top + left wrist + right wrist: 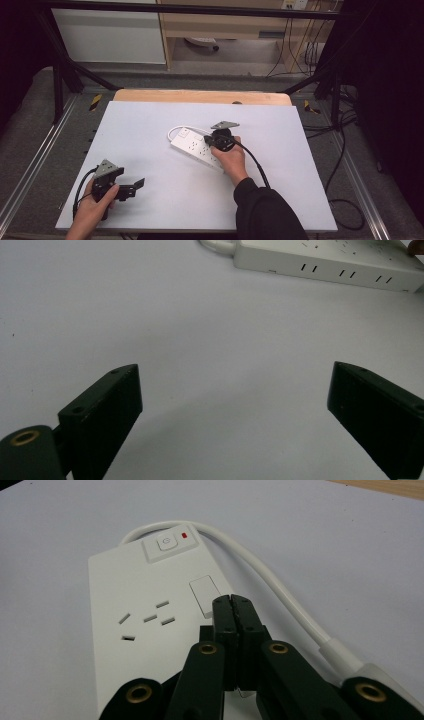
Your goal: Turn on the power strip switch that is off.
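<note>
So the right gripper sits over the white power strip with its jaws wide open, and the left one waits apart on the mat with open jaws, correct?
Not quite: the right gripper has its jaws shut, pressed together over the white power strip, as the right gripper view shows. The left gripper does wait apart on the mat with open jaws.

Power strip mid-table w/ right gripper over it; left gripper well apart at front-left.

White plastic multi-socket power strip [196, 147] lies flat on the pale grey rectangular table board [150, 125], roughly centre, running diagonally from back-left to front-right. Its white round cable [280, 592] leaves the back end, loops behind the strip & runs along its right side. Black two-jaw right gripper [233, 602] sits above the strip's top face, tips by the sockets [147, 620], push-button switch [166, 542] beyond them. Black two-jaw left gripper [138, 184] is near the front-left corner, pointing right, strip far ahead of it.
</note>
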A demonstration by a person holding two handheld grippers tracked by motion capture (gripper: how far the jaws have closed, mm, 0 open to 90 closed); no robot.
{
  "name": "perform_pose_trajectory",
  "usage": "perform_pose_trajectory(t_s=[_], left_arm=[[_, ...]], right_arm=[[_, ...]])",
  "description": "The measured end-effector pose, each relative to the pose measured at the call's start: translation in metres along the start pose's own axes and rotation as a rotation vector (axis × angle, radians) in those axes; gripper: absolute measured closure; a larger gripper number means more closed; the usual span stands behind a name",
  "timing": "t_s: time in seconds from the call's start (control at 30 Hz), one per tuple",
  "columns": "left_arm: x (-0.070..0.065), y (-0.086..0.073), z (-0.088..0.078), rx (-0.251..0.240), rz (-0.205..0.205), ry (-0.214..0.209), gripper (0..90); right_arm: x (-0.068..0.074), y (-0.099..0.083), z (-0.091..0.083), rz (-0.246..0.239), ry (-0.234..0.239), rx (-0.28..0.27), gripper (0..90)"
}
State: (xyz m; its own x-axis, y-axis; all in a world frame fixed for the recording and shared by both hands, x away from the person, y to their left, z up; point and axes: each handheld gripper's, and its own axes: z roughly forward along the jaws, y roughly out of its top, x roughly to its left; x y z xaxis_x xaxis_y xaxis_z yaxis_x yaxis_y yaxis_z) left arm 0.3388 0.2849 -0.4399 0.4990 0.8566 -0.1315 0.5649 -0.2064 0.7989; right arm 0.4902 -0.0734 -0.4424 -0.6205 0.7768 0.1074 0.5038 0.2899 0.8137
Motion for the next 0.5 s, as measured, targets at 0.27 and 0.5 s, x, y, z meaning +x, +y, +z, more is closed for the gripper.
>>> perform_pose_trajectory(t_s=[0.27,0.5], left_arm=[[0.0001,0.0,0.0,0.0,0.0,-0.001,7.3],[0.0002,0.0,0.0,0.0,-0.002,-0.002,7.3]], right_arm=[[-0.0001,0.0001,0.0,0.001,0.001,0.0,90.0],[-0.0006,0.0001,-0.0001,0.013,0.005,0.002,90.0]])
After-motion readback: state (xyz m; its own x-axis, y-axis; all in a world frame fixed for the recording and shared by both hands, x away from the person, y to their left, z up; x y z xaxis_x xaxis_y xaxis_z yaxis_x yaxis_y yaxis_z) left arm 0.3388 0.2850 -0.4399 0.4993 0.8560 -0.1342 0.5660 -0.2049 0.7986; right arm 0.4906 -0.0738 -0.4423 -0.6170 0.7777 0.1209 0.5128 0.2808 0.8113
